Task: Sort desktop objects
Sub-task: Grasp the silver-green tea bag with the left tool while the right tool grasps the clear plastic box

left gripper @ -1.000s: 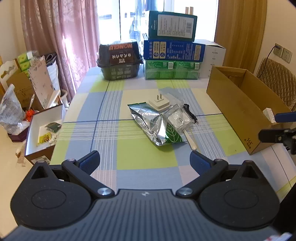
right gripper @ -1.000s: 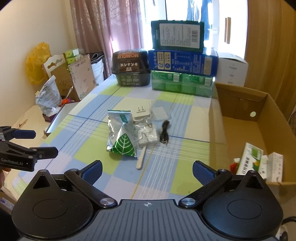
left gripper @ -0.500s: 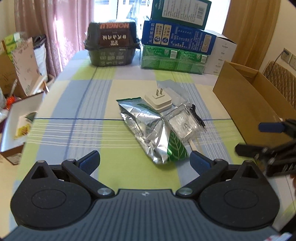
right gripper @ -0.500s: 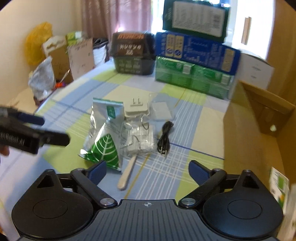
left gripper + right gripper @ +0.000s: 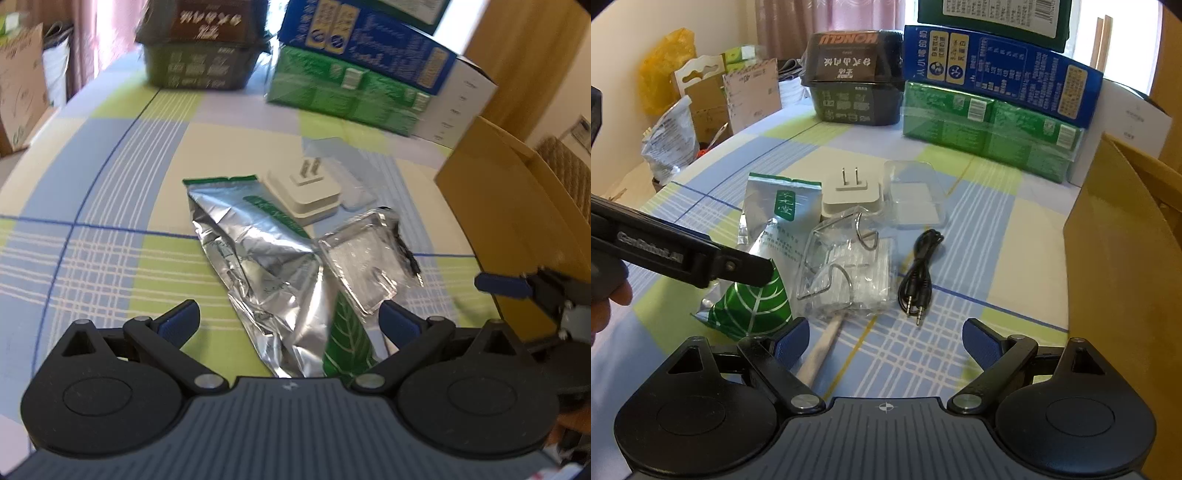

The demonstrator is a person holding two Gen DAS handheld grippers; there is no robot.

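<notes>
1. The table (image 5: 1027,229) carries a small cluster at its middle; a cardboard box (image 5: 1126,258) stands open at its right edge, probably the sorting target.
2. The foil pouch (image 5: 258,258) lies flat and crinkled, nearest the left gripper (image 5: 290,321), whose fingers are spread wide and hold nothing. It looks light and slippery, so pinching a sealed edge seems best.
3. The clear packet (image 5: 846,273), with a wire loop on it, is soft and overlaps a wooden stick (image 5: 822,350).
4. The white plug adapter (image 5: 851,195) is rigid; grip its flat sides.
5. The black audio cable (image 5: 918,273) is limp; take it at the coiled bundle. The right gripper (image 5: 884,341) hovers just before it, fingers apart and empty.
</notes>
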